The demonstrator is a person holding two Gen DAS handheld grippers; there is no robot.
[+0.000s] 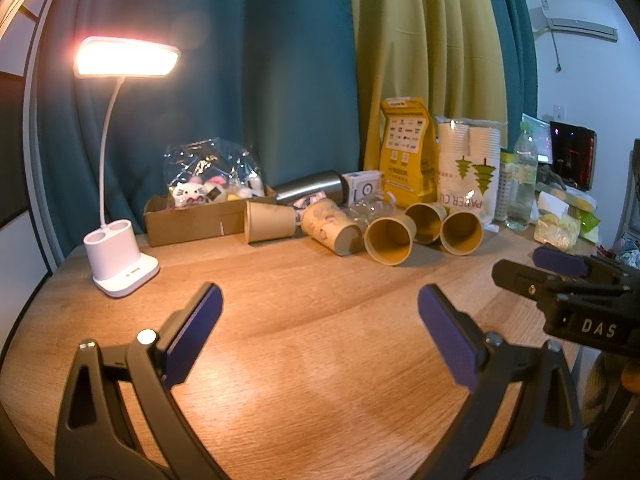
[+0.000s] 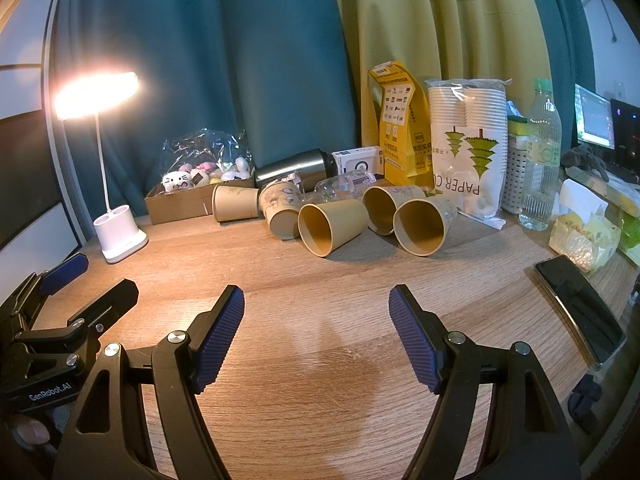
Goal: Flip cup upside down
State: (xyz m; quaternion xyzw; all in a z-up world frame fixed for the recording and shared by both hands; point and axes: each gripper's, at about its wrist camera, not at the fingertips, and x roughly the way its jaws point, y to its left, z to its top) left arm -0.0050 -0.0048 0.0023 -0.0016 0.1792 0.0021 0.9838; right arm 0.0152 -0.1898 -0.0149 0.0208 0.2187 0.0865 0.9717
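Paper cups (image 2: 332, 228) lay on their sides beyond the desk lamp (image 2: 120, 240); left gripper (image 1: 320, 320) and right gripper (image 2: 316, 328) both spread apart, empty, well short of them.

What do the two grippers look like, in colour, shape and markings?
Both are black plastic frames with curved arms, triangular cut-outs and silver screws. Each finger carries a dark blue ribbed pad. The left gripper shows white "GenRobot.AI" lettering on its body in the right wrist view; the right gripper shows white "DAS" lettering in the left wrist view. No cables are visible.

A clear bottle (image 2: 347, 186) (lying behind the cups (image 2: 333, 226)) is mostly hidden.
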